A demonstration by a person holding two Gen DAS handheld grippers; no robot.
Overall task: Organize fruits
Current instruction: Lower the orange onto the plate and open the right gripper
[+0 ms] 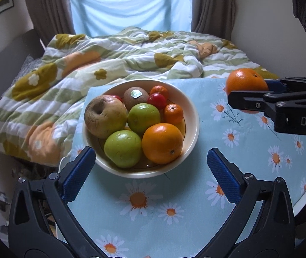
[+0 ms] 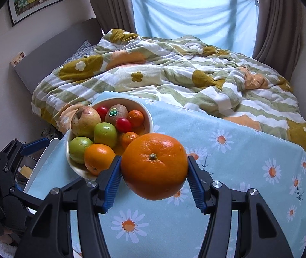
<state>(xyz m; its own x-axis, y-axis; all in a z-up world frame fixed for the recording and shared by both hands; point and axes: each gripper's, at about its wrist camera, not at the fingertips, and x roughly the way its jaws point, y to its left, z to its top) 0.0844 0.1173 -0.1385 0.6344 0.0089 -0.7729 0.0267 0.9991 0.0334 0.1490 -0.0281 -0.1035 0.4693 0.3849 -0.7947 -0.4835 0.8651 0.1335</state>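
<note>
Right tool (image 2: pixel 154 182) grips an orange (image 2: pixel 154 166) above the worktop (image 2: pixel 238 161); left tool (image 1: pixel 150 167) gapes empty before the fruit bowl (image 1: pixel 192 116).

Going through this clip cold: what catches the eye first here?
The big orange clamped in the right gripper, held above the daisy-print tablecloth. Next, the cream bowl heaped with fruit at the table's far edge, by the rumpled duvet. The left gripper gapes empty before it.

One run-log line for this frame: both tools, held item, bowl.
left tool: open, empty, in front of bowl | right tool: shut on orange, lifted off tablecloth | bowl: full of fruit
</note>
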